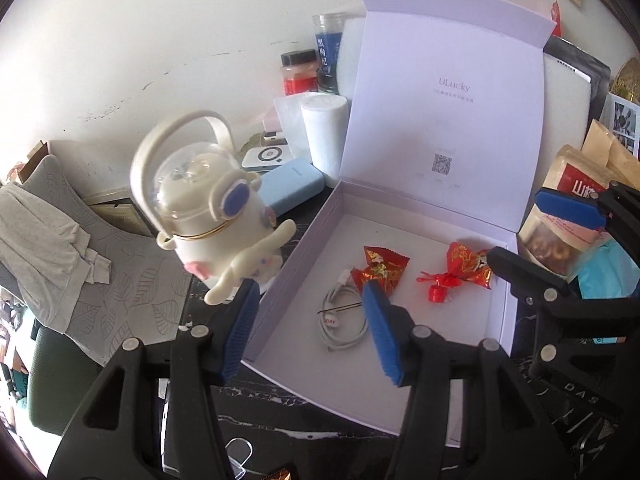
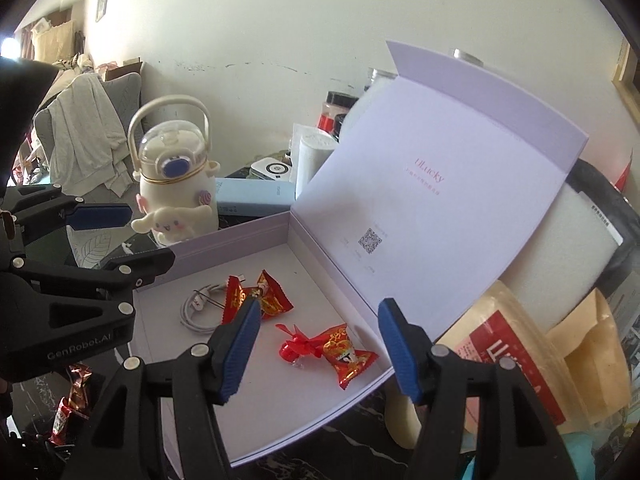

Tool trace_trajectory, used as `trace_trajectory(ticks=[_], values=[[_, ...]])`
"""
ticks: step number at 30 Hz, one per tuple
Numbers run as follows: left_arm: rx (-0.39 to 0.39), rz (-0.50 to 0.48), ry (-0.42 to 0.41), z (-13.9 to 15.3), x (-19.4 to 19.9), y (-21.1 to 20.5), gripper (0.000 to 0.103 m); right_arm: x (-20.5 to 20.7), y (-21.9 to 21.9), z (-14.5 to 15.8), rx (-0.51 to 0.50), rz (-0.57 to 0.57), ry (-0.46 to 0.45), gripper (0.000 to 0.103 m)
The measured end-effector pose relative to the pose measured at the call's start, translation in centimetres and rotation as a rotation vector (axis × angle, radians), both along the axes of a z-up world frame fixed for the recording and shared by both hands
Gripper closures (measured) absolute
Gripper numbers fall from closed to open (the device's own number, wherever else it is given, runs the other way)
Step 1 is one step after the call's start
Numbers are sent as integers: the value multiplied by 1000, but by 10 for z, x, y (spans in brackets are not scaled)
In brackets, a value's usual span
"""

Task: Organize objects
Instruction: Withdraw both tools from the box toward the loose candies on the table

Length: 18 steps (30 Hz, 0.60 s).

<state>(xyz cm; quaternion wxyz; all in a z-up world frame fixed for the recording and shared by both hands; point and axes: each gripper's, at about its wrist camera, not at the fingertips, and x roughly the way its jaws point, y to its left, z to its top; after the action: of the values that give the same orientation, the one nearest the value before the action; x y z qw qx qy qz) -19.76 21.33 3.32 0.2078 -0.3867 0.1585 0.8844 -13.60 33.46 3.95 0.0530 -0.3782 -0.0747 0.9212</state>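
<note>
An open lilac box [image 1: 440, 332] [image 2: 280, 392] lies on the dark marble table with its lid standing up behind it. Inside are a coiled white cable [image 1: 344, 320] [image 2: 198, 308] and two red candy wrappers [image 1: 384, 268] [image 1: 470, 264] [image 2: 260, 300] [image 2: 348, 352]. A small red bow lies beside the right-hand one. My left gripper [image 1: 312, 332] hovers open over the box's left front part, holding nothing. My right gripper [image 2: 320, 348] is open above the box's right side, also holding nothing. A cream cartoon water bottle [image 1: 212, 216] [image 2: 176, 184] stands just left of the box.
Behind the box are a blue power bank [image 1: 292, 186], a white tissue roll [image 1: 324, 132] and jars [image 1: 300, 72]. Snack bags [image 2: 500, 368] crowd the box's right side. A red wrapper [image 2: 72, 396] lies on the table at the left front. A cloth-draped chair [image 1: 52, 232] stands far left.
</note>
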Motion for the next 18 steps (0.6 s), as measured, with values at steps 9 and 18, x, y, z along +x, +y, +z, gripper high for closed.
trace_trajectory(ticks=[9,18], values=[[17,30,32,22,26,-23,51,27,-14,21,6,13,33,41],[31,62,45,33,52,-48,51,57,-32,39,15,34,69,41]])
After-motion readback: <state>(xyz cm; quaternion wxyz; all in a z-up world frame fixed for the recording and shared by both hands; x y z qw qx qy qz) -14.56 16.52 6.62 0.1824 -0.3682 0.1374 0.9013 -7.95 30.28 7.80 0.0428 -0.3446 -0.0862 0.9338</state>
